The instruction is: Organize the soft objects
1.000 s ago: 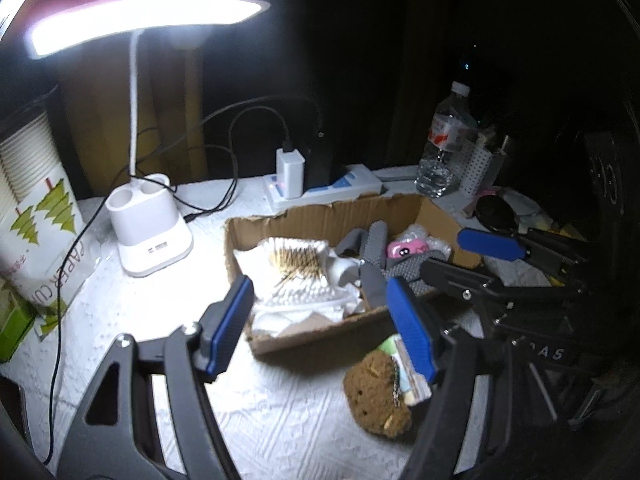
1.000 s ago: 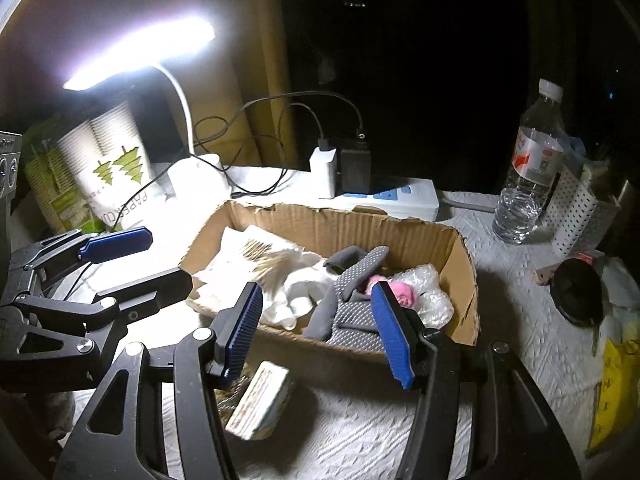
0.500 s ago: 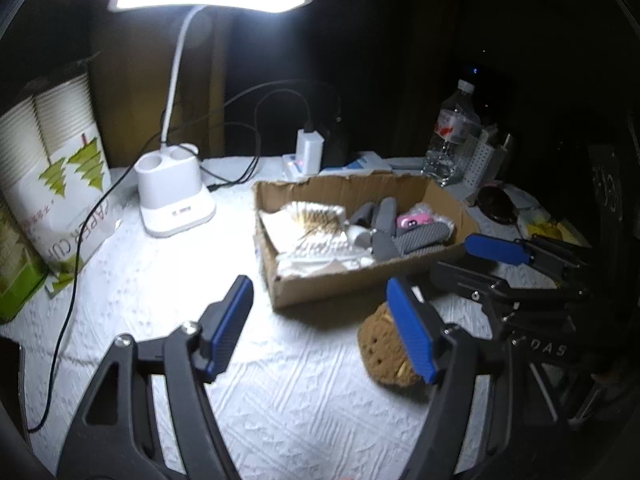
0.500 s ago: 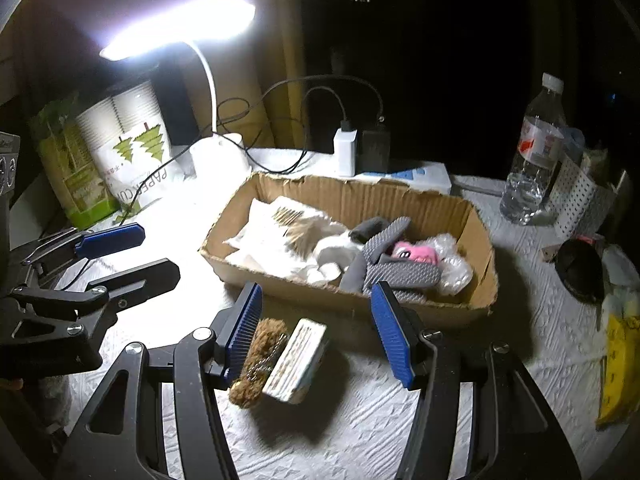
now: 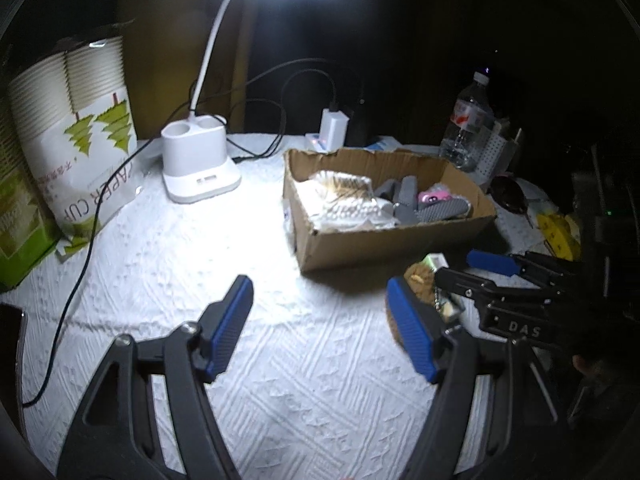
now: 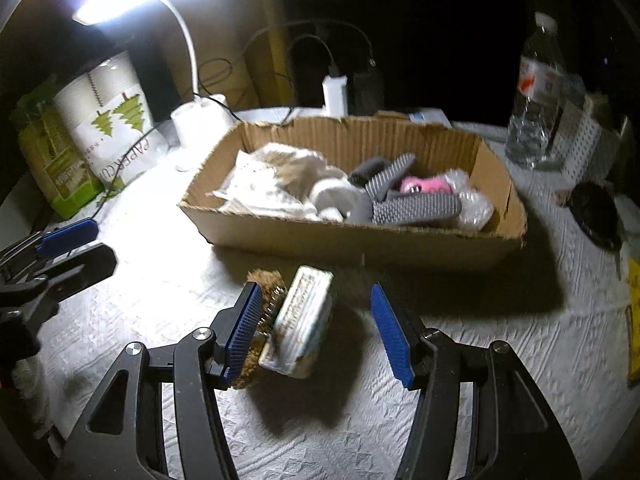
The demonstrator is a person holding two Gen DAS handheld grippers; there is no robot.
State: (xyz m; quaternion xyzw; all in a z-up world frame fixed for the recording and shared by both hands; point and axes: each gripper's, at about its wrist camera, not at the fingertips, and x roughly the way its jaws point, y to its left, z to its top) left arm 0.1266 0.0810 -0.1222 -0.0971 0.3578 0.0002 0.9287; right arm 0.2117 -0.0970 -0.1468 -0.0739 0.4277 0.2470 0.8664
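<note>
Left tongs (image 5: 320,330): spread wide, holding nothing, hovering over bare cloth of the table (image 5: 168,264). Open room lies between them and the cardboard box (image 5: 384,240).

Right tongs (image 6: 316,334): also spread wide, gripping nothing. A brown, coarse-fibred scrubber (image 6: 256,336) with a pale, block-shaped sponge (image 6: 302,320) against it stands on edge between the blue ribbed pads. The left pad (image 6: 244,330) lies just beside or against the scrubber; contact cannot be confirmed. The right pad stands clear of the sponge.

The scrubber and sponge rest on the table just in front of the box's near wall, outside it. The left wrist view shows them partly hidden behind the right tongs (image 5: 460,276).

The box is corrugated, shallow, open-topped, with ragged edges. Inside: crumpled white cloth (image 6: 272,188) at the left, grey knitted socks (image 6: 404,204) in the middle, a pink soft item (image 6: 426,184) and clear crinkled plastic at the right.

The table covering is white and embossed.
</note>
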